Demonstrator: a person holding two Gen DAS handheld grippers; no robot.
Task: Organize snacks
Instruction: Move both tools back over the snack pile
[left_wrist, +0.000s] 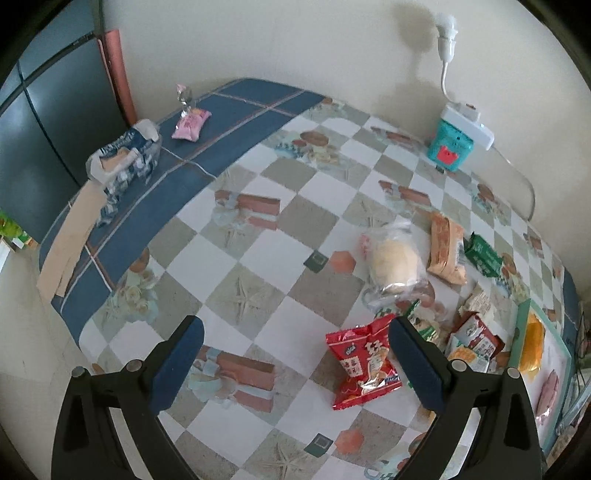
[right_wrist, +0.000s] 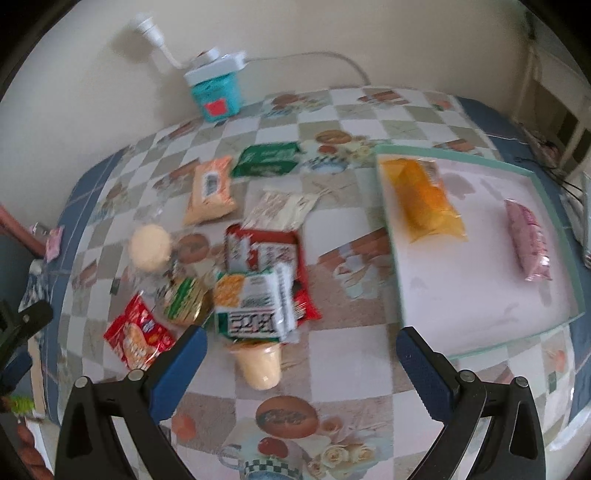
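Motion blur smears the snack pile (right_wrist: 255, 280) mid-counter (right_wrist: 354, 354); 2 packets lie in the tray (right_wrist: 397, 258). Both hand-held grippers, left (left_wrist: 295, 365) and right (right_wrist: 301, 369), gape empty.

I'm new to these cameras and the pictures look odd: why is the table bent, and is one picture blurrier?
Both views are fisheye, so the checkered tablecloth bulges and its edges curve. The left wrist view is fairly sharp: the red foil snack packet shows glare. The right wrist view is smeared, blurring the white-and-green printed packet. Soft daylight, faint shadows.

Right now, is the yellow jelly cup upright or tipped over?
Tipped over: the jelly cup lies on its side on the table, near the snack pile.
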